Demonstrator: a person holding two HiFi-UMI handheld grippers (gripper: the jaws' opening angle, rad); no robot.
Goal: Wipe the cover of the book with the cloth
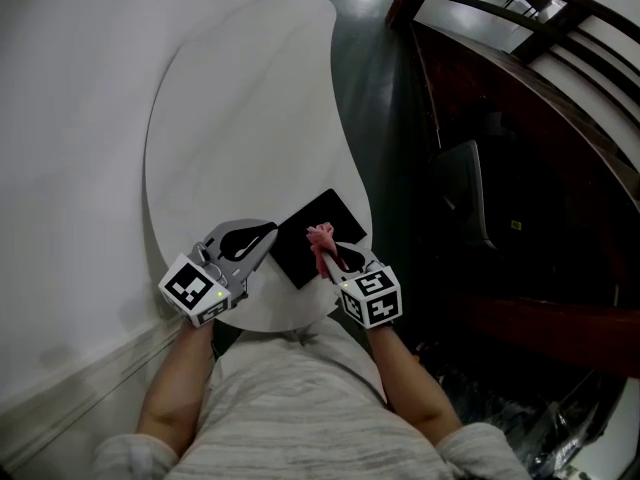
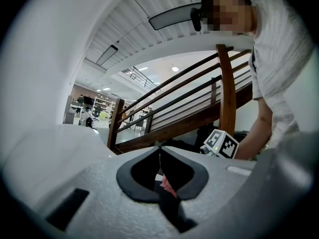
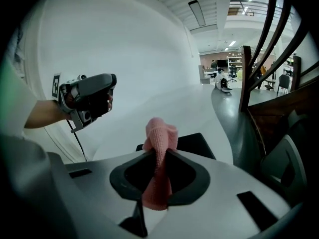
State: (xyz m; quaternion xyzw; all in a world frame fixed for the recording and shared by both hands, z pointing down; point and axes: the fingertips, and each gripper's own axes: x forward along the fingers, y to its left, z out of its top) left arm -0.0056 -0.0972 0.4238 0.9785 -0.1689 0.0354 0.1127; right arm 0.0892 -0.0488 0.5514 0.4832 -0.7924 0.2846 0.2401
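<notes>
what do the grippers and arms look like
Left gripper and right gripper are light grey plastic with black-lined jaws, each carrying a white cube with black square markers. A thin dark cable trails from the left one. Short pale grey sleeves, forearms bare.

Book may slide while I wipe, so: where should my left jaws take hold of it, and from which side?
Probably its left corner, from the left. The book lies flat on the table, turned cornerwise, so only thin edges offer a pinch; that corner faces the left gripper, while the right gripper holds the cloth over the near edge.
</notes>
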